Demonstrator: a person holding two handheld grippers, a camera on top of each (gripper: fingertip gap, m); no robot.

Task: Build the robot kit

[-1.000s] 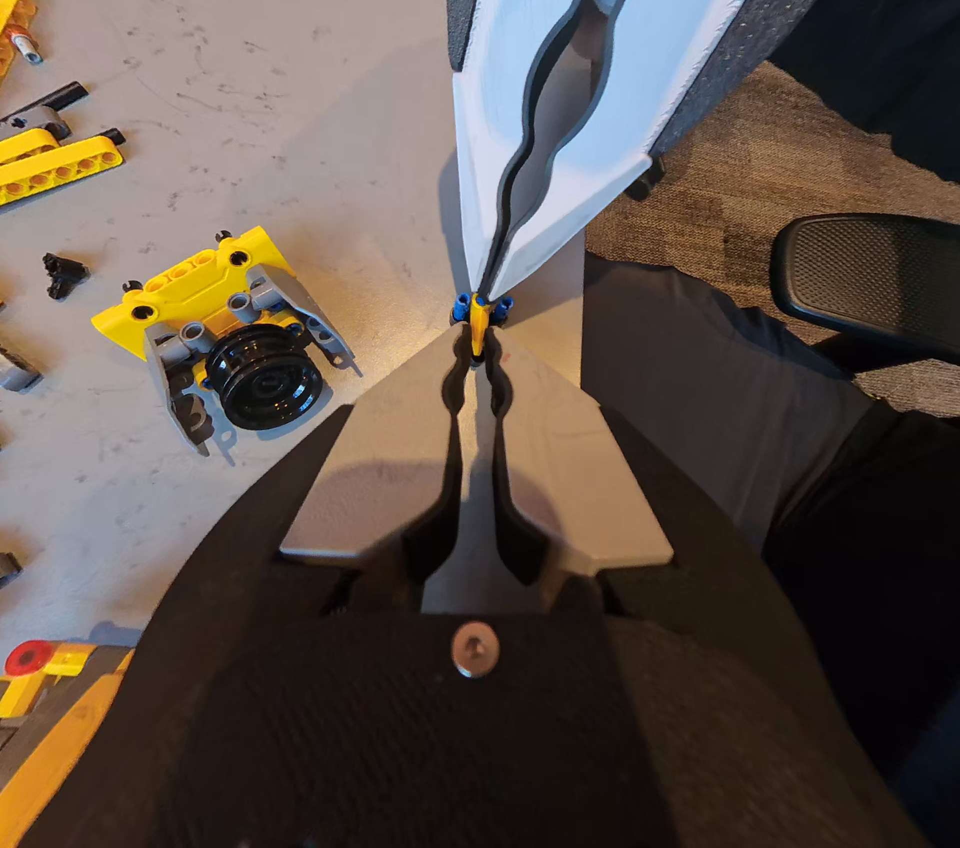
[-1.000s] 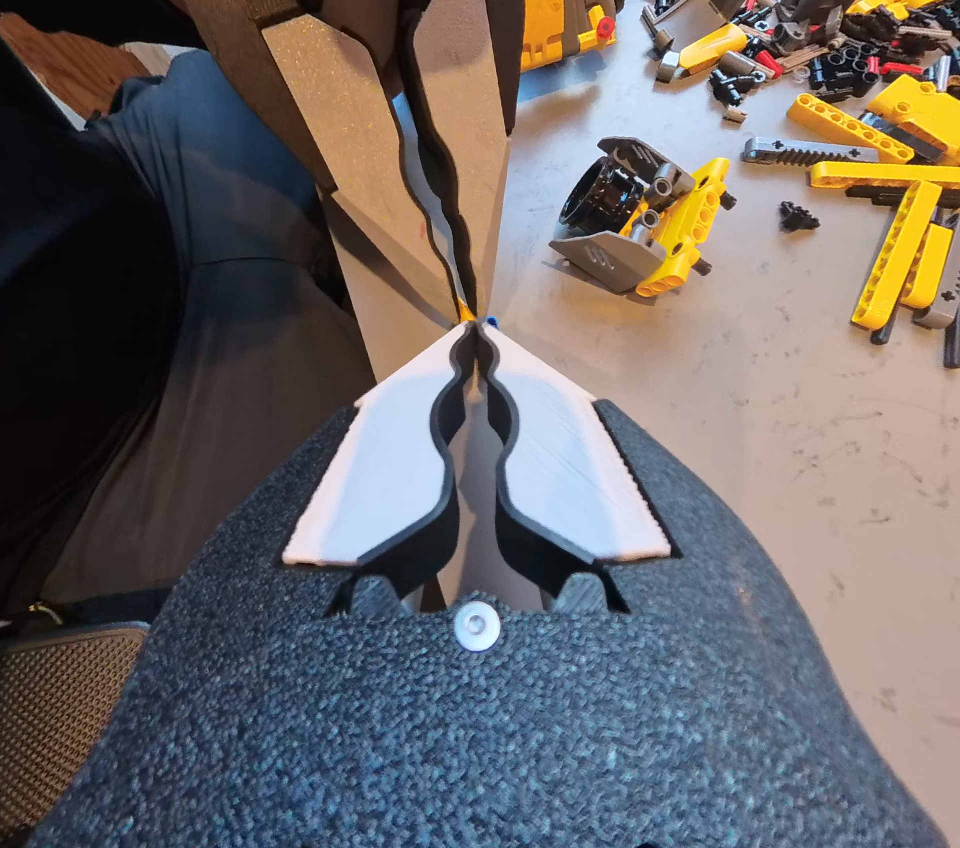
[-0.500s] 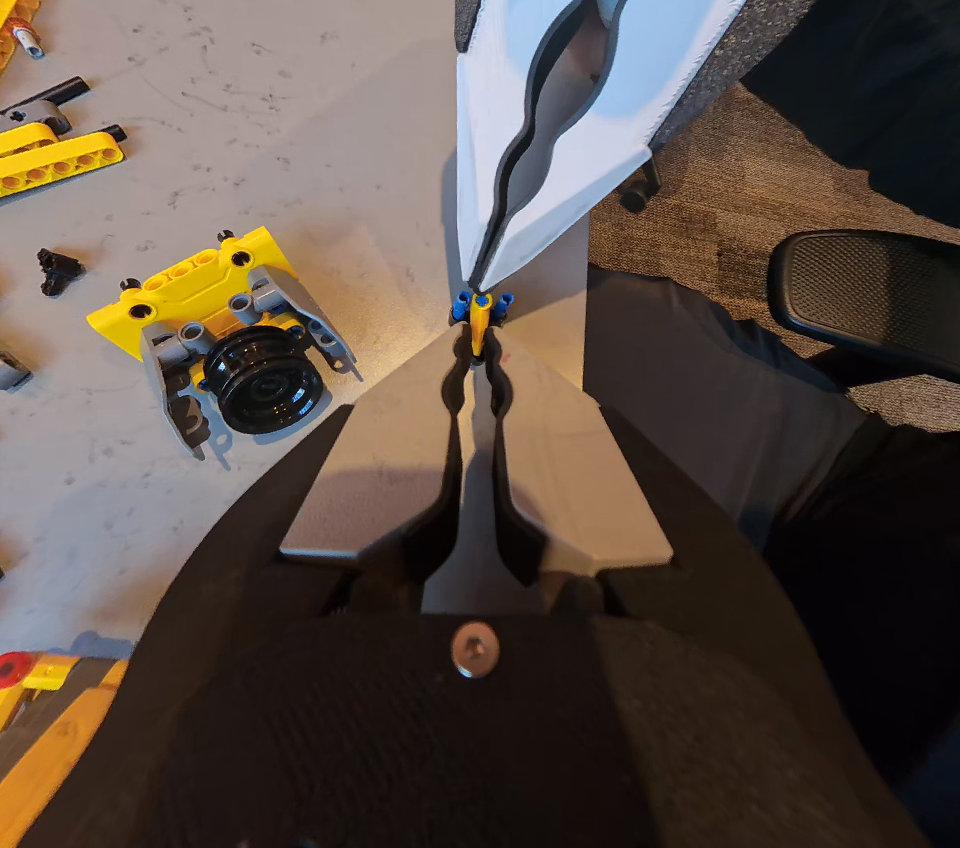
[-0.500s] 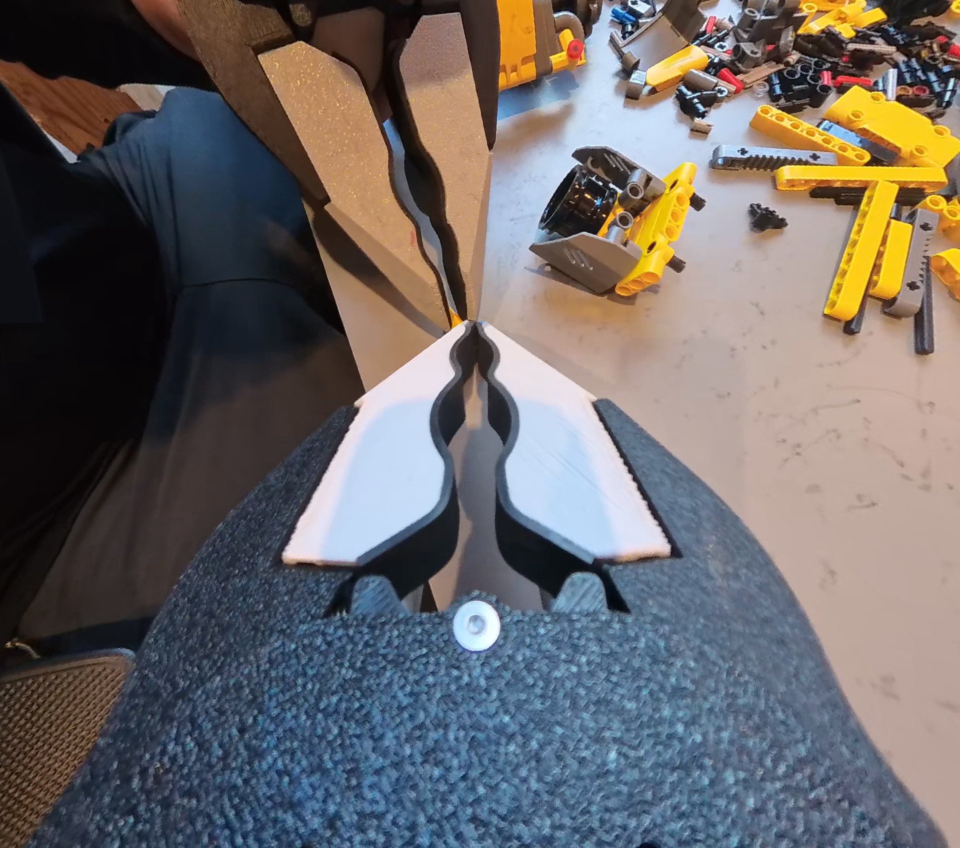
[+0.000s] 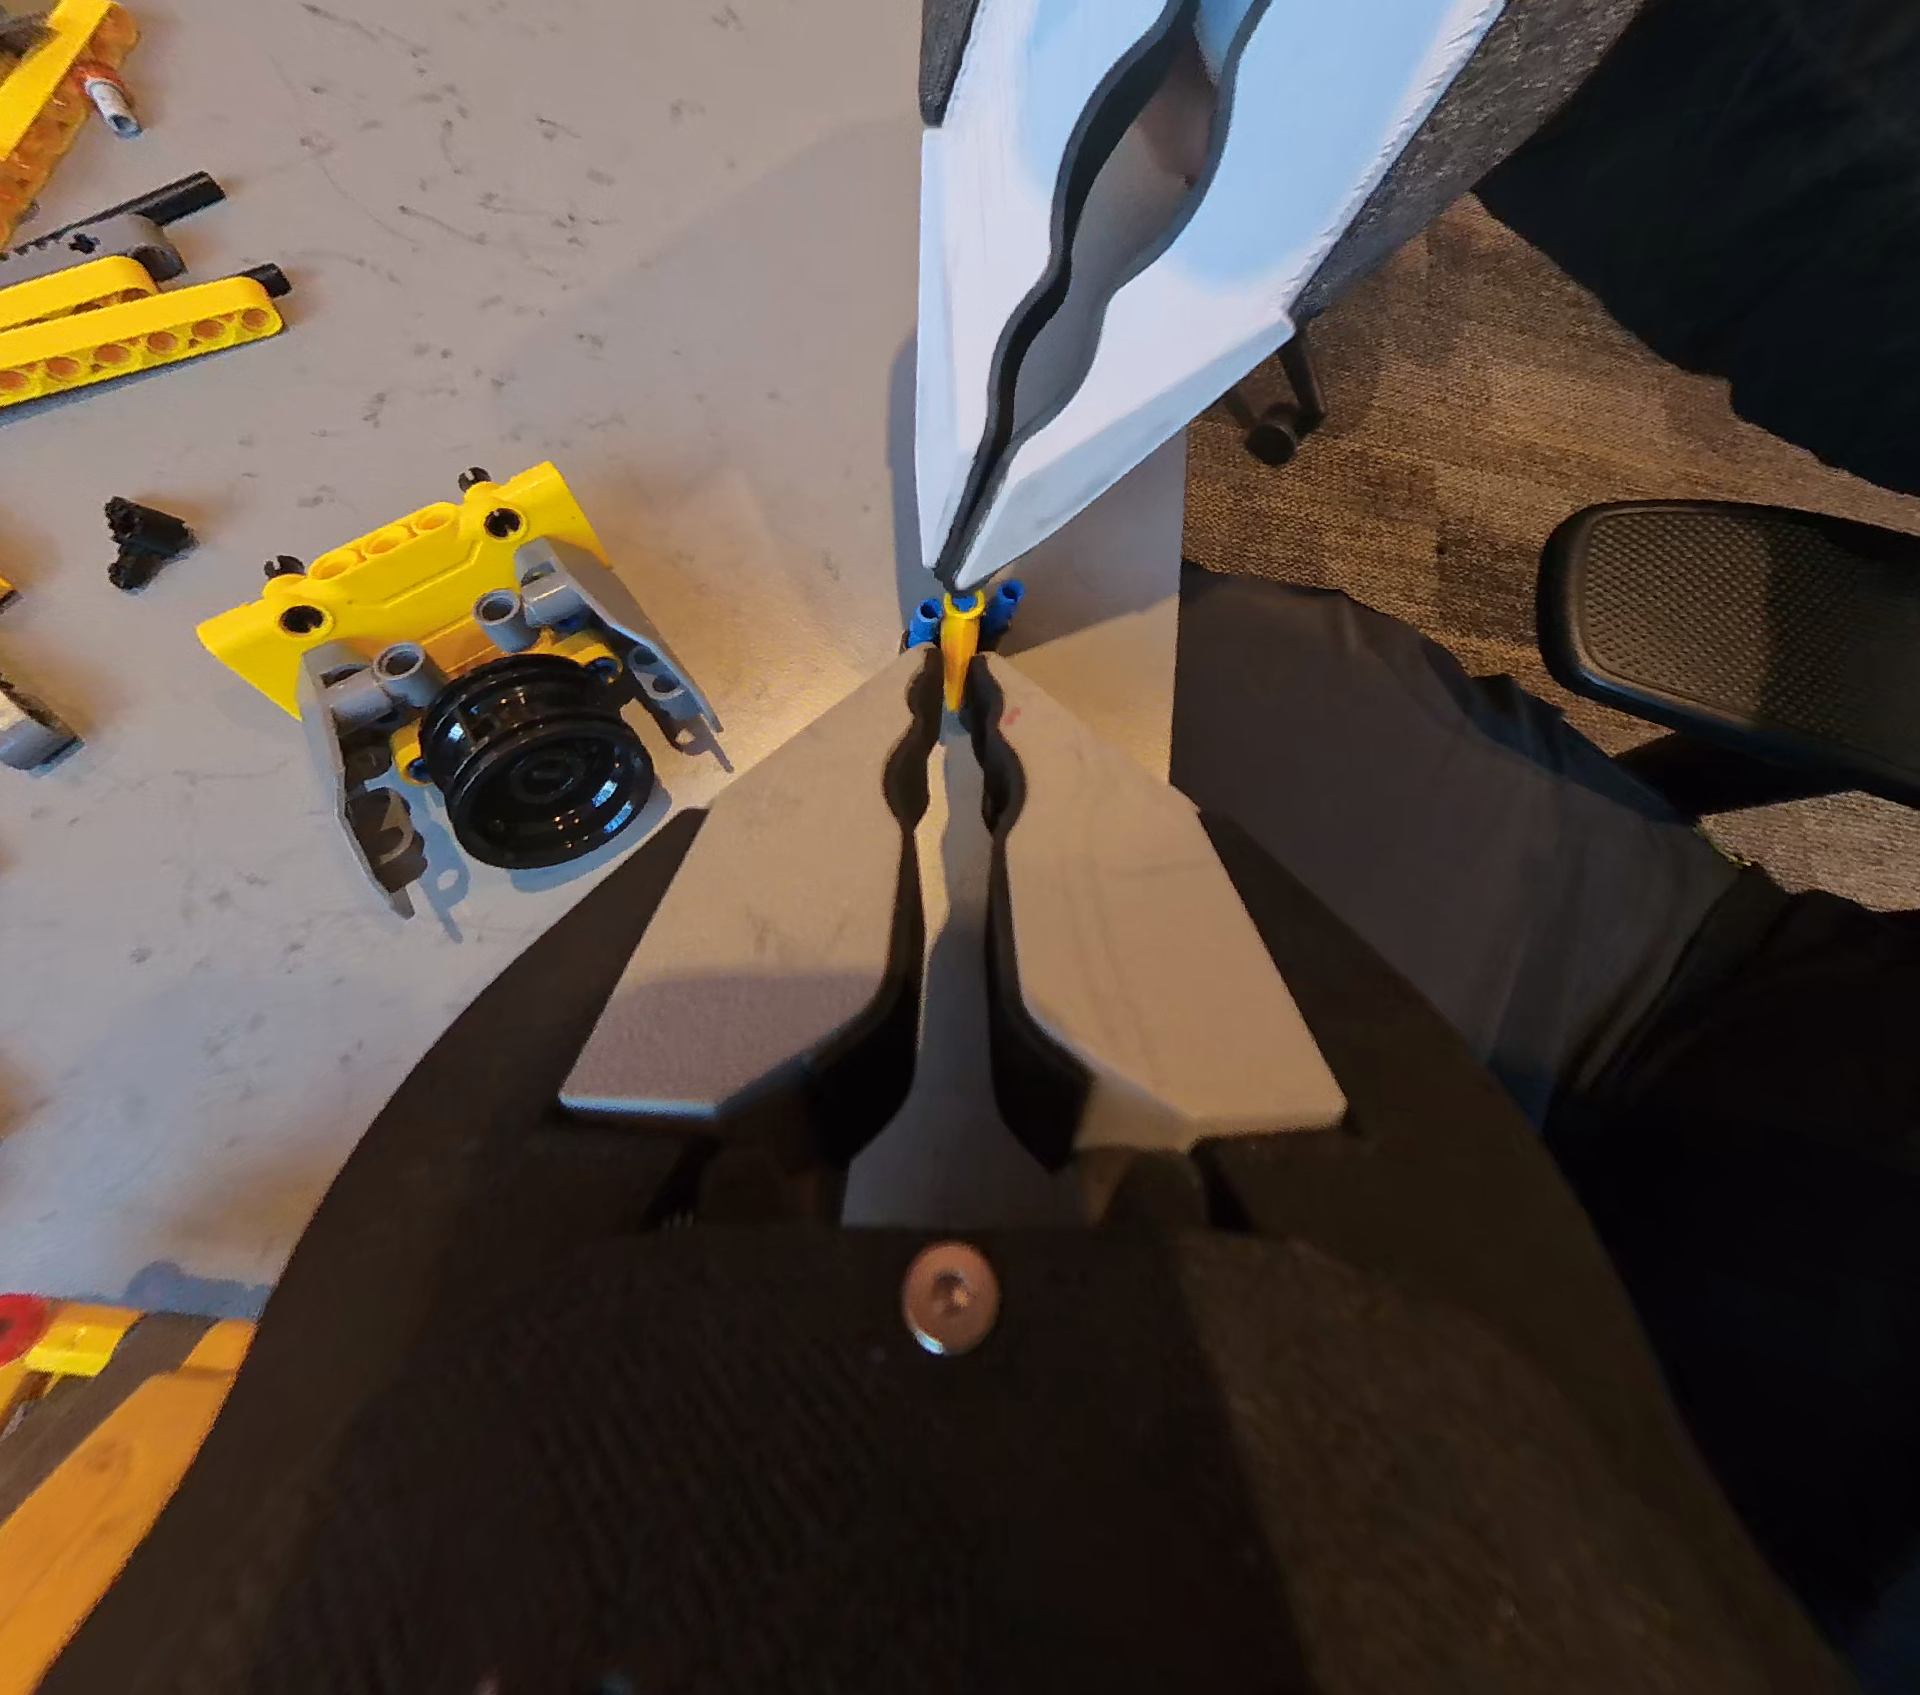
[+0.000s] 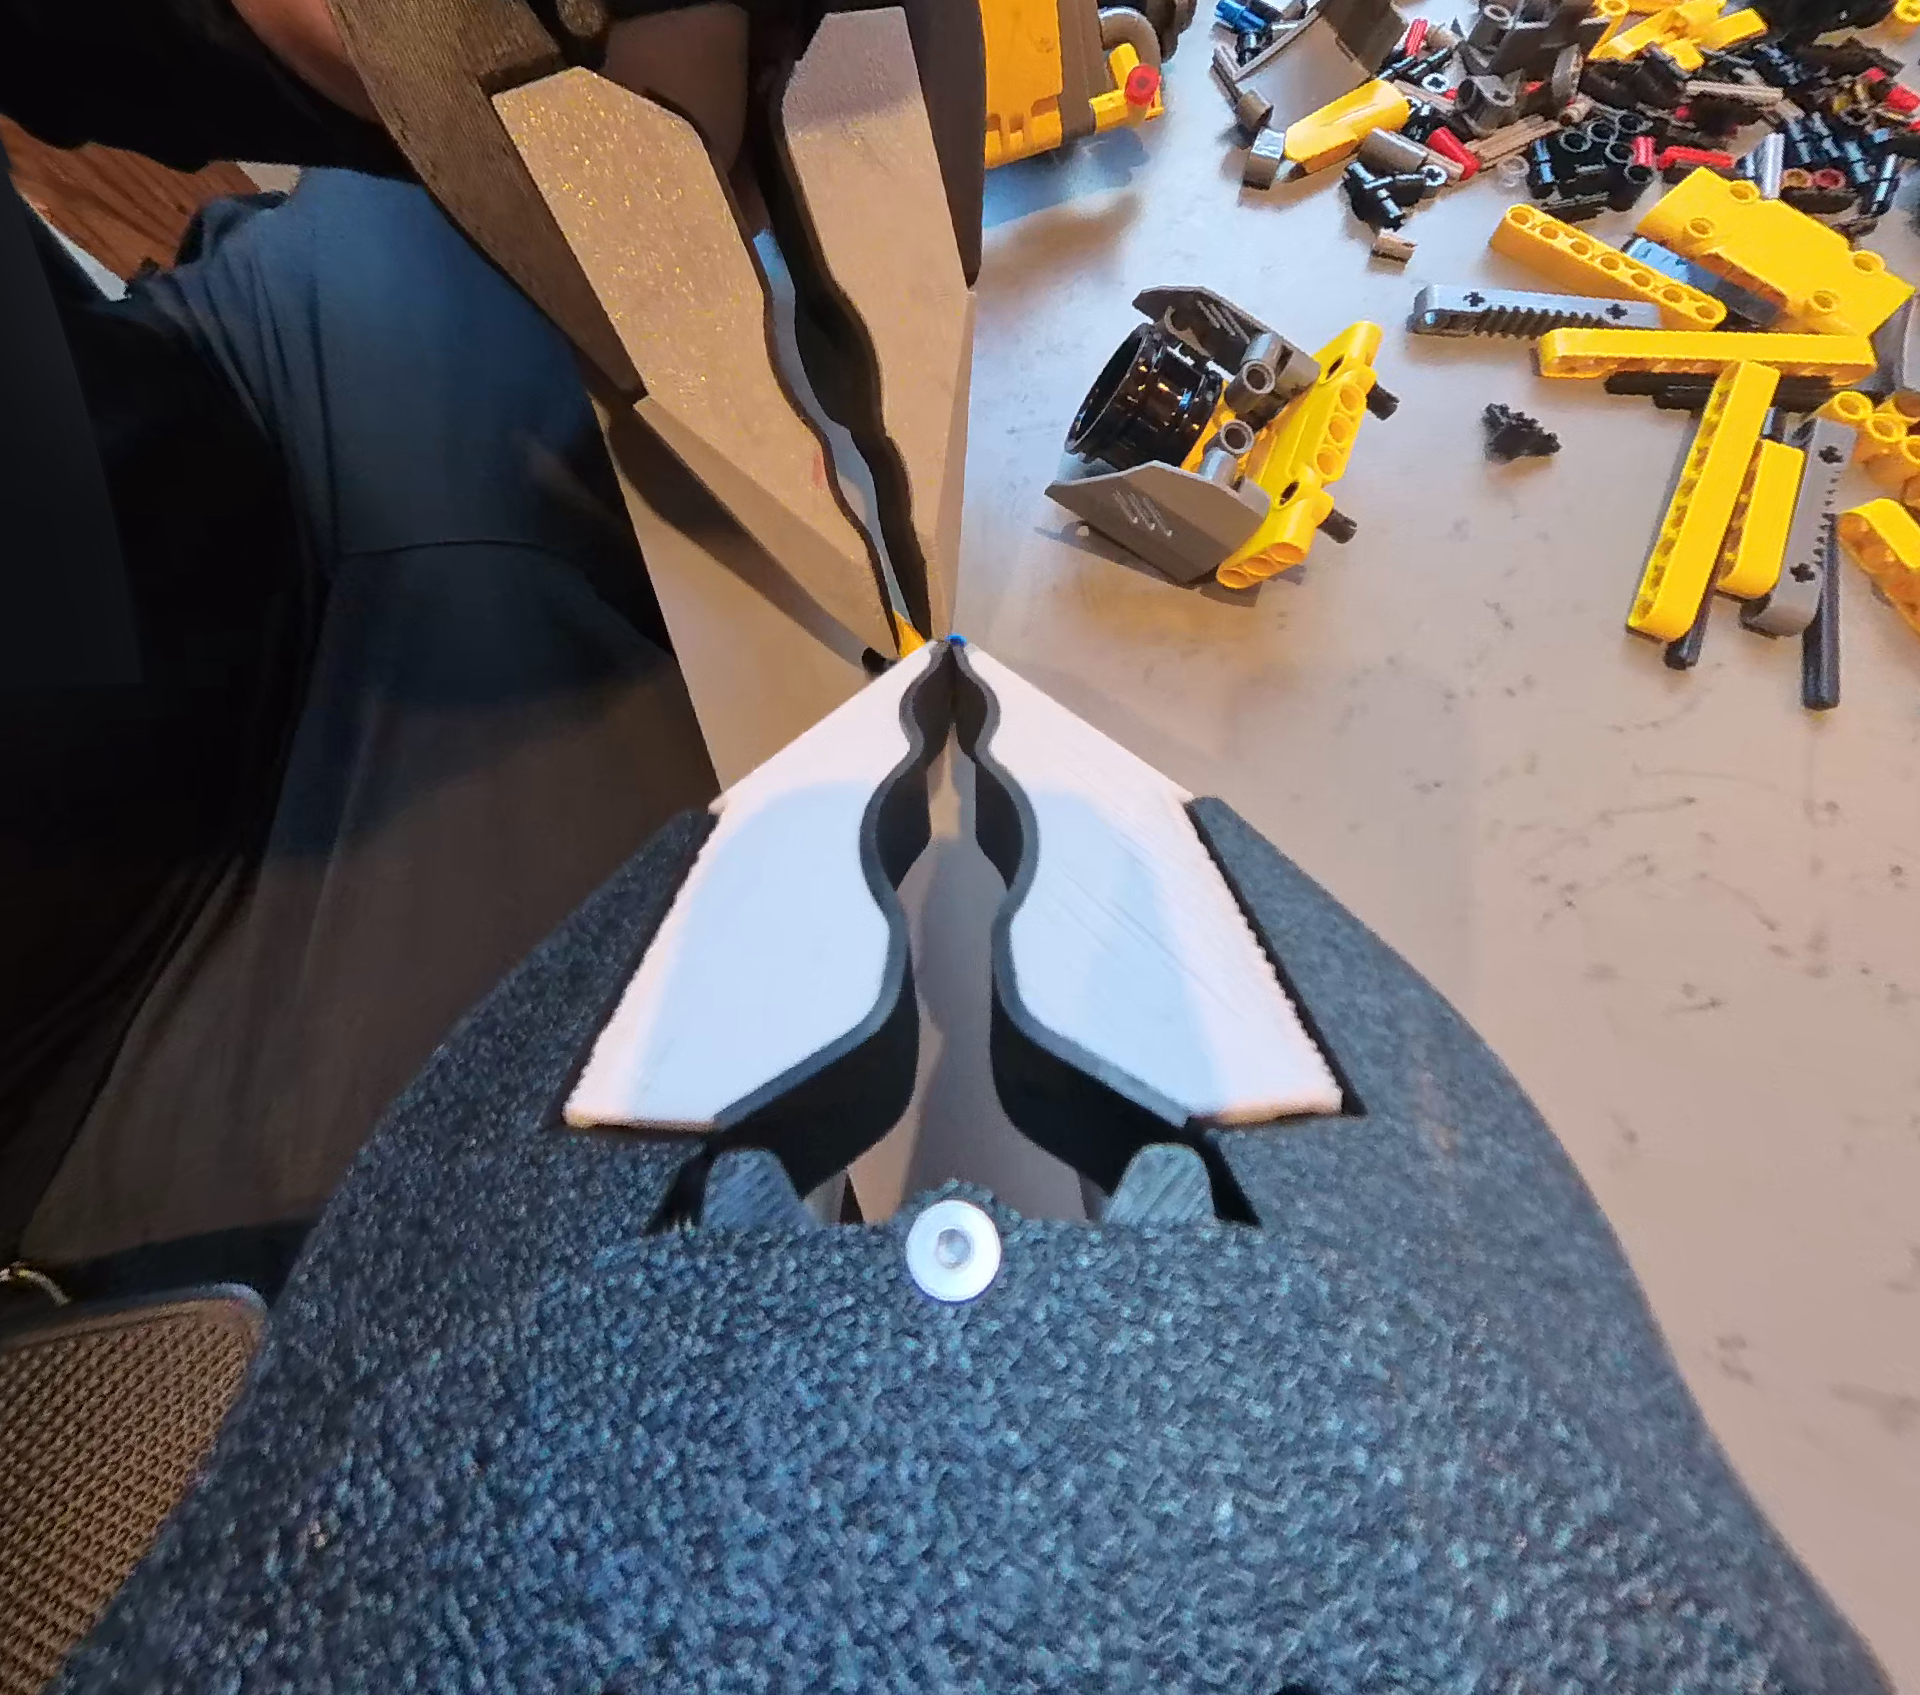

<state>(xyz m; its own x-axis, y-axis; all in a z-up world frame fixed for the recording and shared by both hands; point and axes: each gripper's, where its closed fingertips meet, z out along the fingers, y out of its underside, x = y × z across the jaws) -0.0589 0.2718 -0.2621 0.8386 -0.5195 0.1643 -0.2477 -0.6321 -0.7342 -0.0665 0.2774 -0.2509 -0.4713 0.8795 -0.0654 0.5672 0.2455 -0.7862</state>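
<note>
Wheel assembly, yellow beams scattered on table

A small yellow piece with blue pins on either side sits pinched between the tips of both grippers, above the table edge.

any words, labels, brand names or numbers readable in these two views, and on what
None can be read in either view.
The grey curved panel of the yellow and grey wheel assembly bears raised marks, too small to tell as writing.
The left gripper, the right gripper and the table bear no writing.
</note>
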